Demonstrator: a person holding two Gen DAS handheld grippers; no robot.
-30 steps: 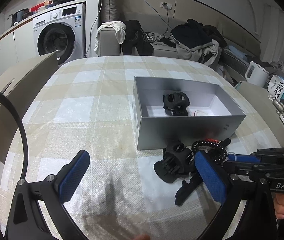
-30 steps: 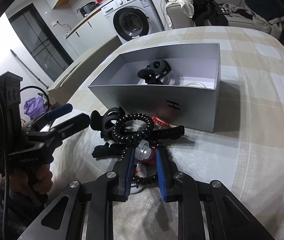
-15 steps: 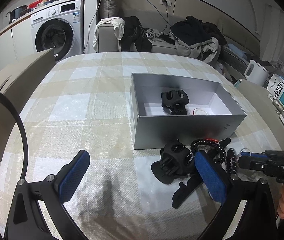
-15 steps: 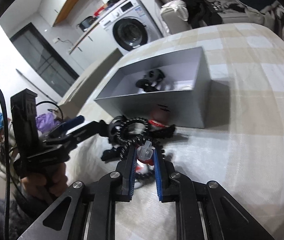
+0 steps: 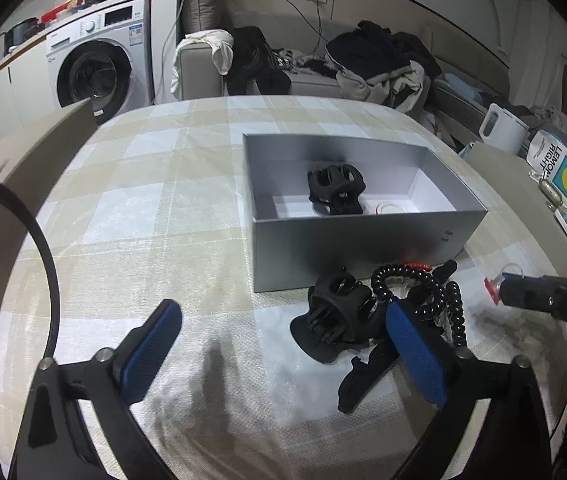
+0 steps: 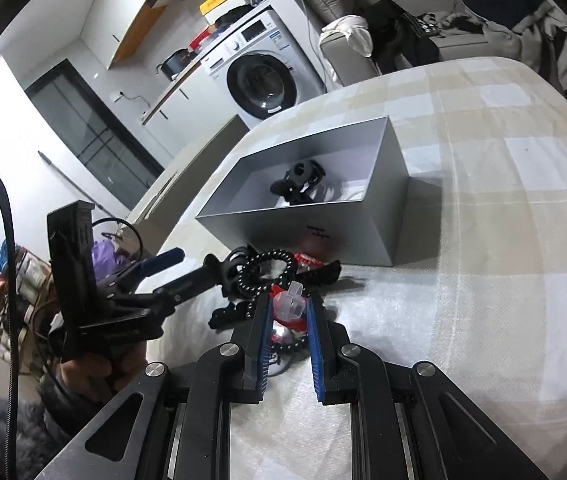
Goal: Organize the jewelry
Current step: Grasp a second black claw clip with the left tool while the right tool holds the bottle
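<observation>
A grey open box sits on the checked tablecloth and holds a black claw clip and a small white ring. In front of it lie another black claw clip, a black spiral hair tie, a black flat clip and a red item. My right gripper is shut on a clear and red small piece, lifted above the pile; it also shows in the left wrist view. My left gripper is open and empty, low beside the pile.
A grey chair back stands at the table's left. A white kettle and a lemon-print package are at the right edge. A washing machine and a sofa with clothes are behind.
My right gripper has lifted the clear and red piece off the pile and drawn back to the right. The left gripper stays open and has hardly moved.
</observation>
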